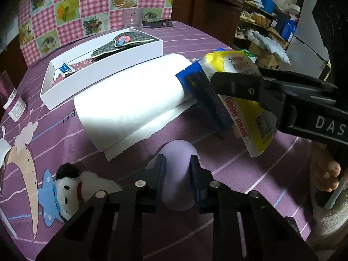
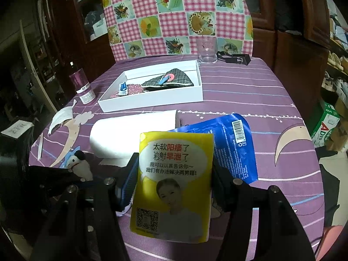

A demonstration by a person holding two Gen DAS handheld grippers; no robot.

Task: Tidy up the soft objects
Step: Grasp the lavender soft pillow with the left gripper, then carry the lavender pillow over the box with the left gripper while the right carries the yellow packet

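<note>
Yellow tissue pack: soft yellow-and-white plastic-wrapped tissue pack (image 2: 174, 184) clamped across its width between the 2 blue pads of the right gripper (image 2: 174, 174), held up over the near part of the tabletop, clear of the cloth.
Lilac object: pale lilac rounded soft object (image 1: 178, 174) between the 2 fingers of the left gripper (image 1: 177, 171); jaws narrow, pads against both sides, so gripped as far as can be judged; near edge of the tabletop.
Step in hand: likely carrying both into the shallow white cardboard box (image 2: 152, 104) at the far middle.
Doing it well: lift clear of the white paper-towel roll (image 1: 130, 95) lying just before the box; set down in the bare right part, beside the dark checked fabric pouch (image 2: 167, 80); squeeze lightly.
Left view only: lilac object, person's bare hand (image 1: 326, 174).
Right view only: blue foil pouch with barcode (image 2: 235, 148) behind the pack, clear glass (image 2: 207, 50) at the far edge.
Both views: white plush snowman toy (image 1: 69, 189) near the left edge.
</note>
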